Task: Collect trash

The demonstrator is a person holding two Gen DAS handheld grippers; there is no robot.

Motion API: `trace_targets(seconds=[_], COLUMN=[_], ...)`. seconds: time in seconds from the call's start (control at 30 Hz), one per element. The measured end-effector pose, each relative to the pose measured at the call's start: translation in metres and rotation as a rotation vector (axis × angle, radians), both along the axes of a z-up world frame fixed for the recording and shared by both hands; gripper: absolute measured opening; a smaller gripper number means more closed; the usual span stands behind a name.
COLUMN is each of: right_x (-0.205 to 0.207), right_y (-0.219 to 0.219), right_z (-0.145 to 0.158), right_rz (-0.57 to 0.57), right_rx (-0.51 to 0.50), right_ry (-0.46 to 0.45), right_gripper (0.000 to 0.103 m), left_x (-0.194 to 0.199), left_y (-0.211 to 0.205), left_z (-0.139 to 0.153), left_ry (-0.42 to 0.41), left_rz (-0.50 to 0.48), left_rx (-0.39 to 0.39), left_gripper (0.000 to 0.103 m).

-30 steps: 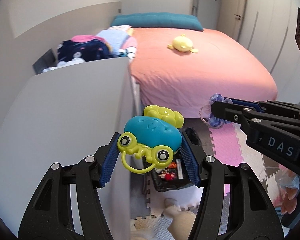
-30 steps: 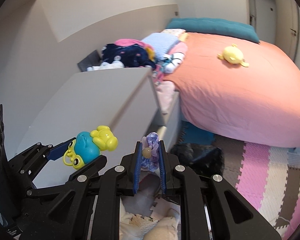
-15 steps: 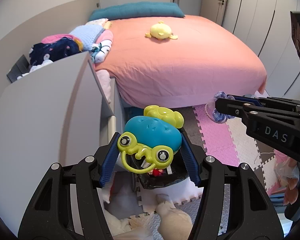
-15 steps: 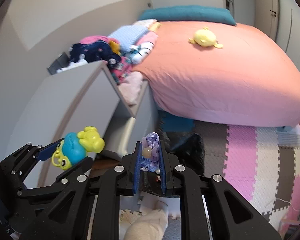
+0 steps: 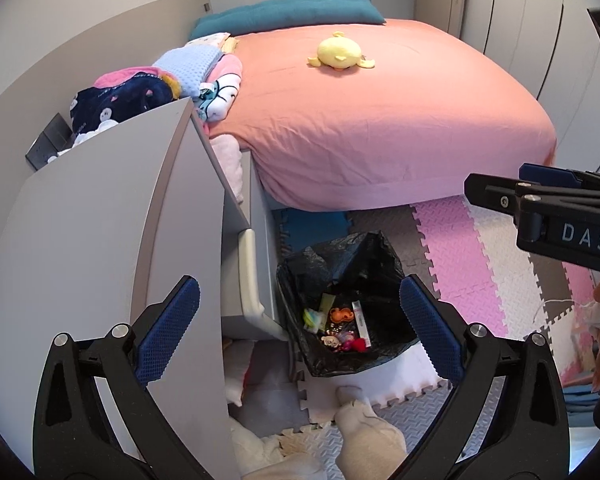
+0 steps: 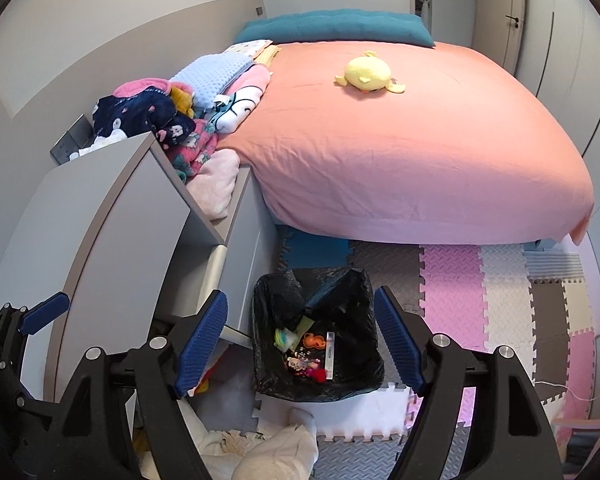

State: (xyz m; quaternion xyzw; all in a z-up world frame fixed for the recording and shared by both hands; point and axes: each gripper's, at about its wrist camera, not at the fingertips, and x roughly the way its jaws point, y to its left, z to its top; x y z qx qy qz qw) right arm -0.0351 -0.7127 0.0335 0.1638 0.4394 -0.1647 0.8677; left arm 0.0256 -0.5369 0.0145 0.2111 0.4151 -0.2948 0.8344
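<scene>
A wide bed point(image 6: 420, 140) with a salmon-pink sheet fills the back of the room, and a yellow plush chick point(image 6: 368, 74) sits on it near the teal pillow point(image 6: 336, 26) at the head. Along the bed's left edge lies a heap of clothes and blankets point(image 6: 180, 108), navy, pink and pale blue. Just beside that stands a grey cabinet point(image 5: 100, 232). On the floor, interlocking foam mats point(image 6: 480, 288) in pink, white and grey run beside the bed. Closet doors point(image 5: 540, 24) line the right wall.
</scene>
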Motion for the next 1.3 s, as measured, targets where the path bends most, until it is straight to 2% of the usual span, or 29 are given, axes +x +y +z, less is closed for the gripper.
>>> trace_targets(seconds=[0.43,0.5,0.83,0.9,1.07,1.3], right_x=[0.006,0.01,0.027,0.03,0.037,0.052], right_y=[0.037,0.048,0.11,0.123,0.156,0.21], right_z=[0.019,0.022,0.029,0.03,0.032,0.04], right_rz=[0.063,0.077,0.162,0.178,0.222,0.287], right_rx=[-0.011,-0.009,0.003,0.005,0.033,0.031], right_ry=[-0.024,-0.025,-0.025,-0.03,-0.049,-0.065], right_gripper=[0.076,0.08,0.081,0.088,0.095,0.1], left_x=[0.0,0.001,0.01,0.011,0.013,0.01], left_y=[0.031,0.041,0.11,0.123,0.162,0.213], left_z=[0.02,0.023,0.032,0.033,0.035,0.037], left_ry=[-0.024,-0.03,-0.034,-0.037,-0.04,-0.048], left_rz=[0.028,0.042,0.144,0.163,0.226,0.309], left_rx=[-0.041,-0.043,-0.078,-0.084,-0.103,-0.108], left_gripper=[0.097,0.097,0.097,0.097,0.097,0.097])
